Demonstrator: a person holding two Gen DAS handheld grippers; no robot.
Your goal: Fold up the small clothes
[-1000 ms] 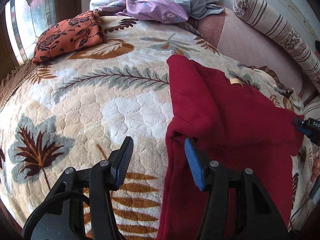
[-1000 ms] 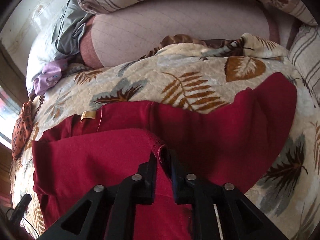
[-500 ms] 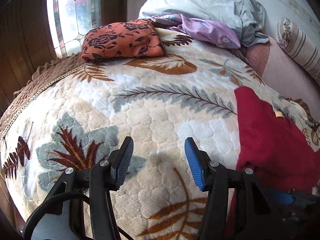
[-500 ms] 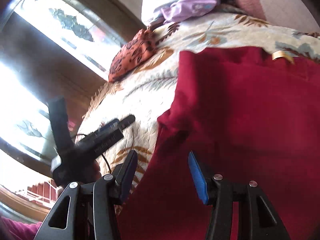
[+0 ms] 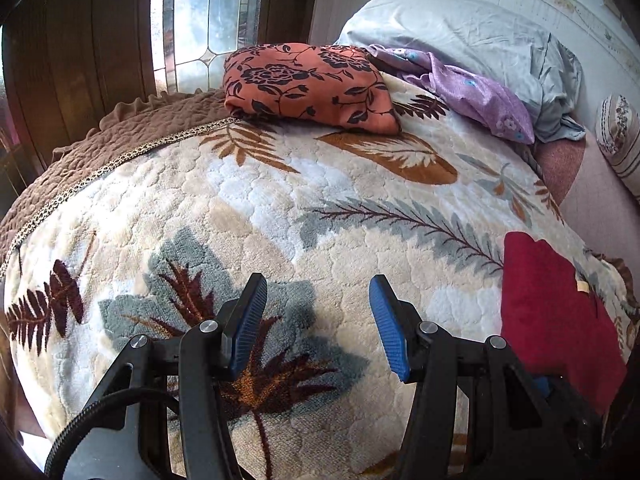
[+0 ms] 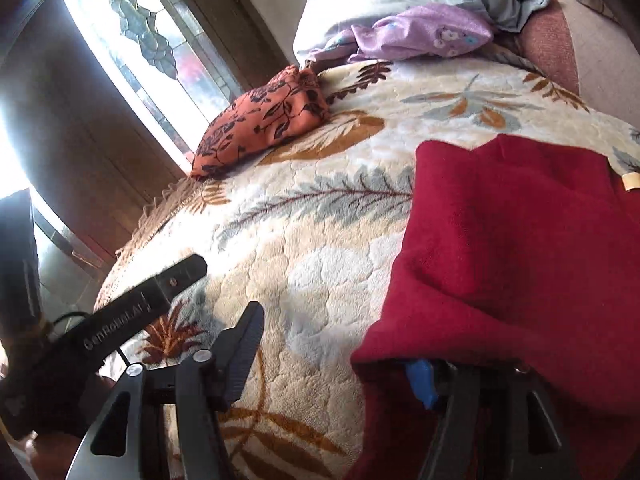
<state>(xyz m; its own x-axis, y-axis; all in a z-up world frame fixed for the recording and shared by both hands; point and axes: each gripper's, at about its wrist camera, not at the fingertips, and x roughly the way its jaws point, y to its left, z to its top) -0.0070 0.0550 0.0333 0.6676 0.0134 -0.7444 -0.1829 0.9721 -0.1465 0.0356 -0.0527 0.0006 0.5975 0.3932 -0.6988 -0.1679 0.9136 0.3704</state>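
Note:
A dark red garment (image 6: pixel 520 260) lies folded on the leaf-patterned blanket (image 5: pixel 280 208), with a small yellow tag (image 6: pixel 630 180) near its far edge. In the left wrist view the red garment (image 5: pixel 552 312) is at the right, apart from my left gripper (image 5: pixel 316 284), which stands open over bare blanket with nothing between its blue pads. My right gripper (image 6: pixel 336 340) is at the garment's near left edge and its jaws are opening. The red hem drapes over its right finger, and only blanket shows in the gap. The left gripper's black finger (image 6: pixel 176 280) juts in from the left.
A folded orange floral cloth (image 5: pixel 308 84) sits at the far side of the bed by the stained-glass window (image 5: pixel 200 12). A purple cloth (image 5: pixel 476 96) and a grey pillow (image 5: pixel 460 28) lie behind it, and a striped bolster (image 5: pixel 618 136) at far right. A brown bedspread edge (image 5: pixel 100 148) borders the left.
The right gripper let go of the red fold it pinched, opened, and swung to the garment's left edge. The left gripper swung left, off the garment, over bare blanket.

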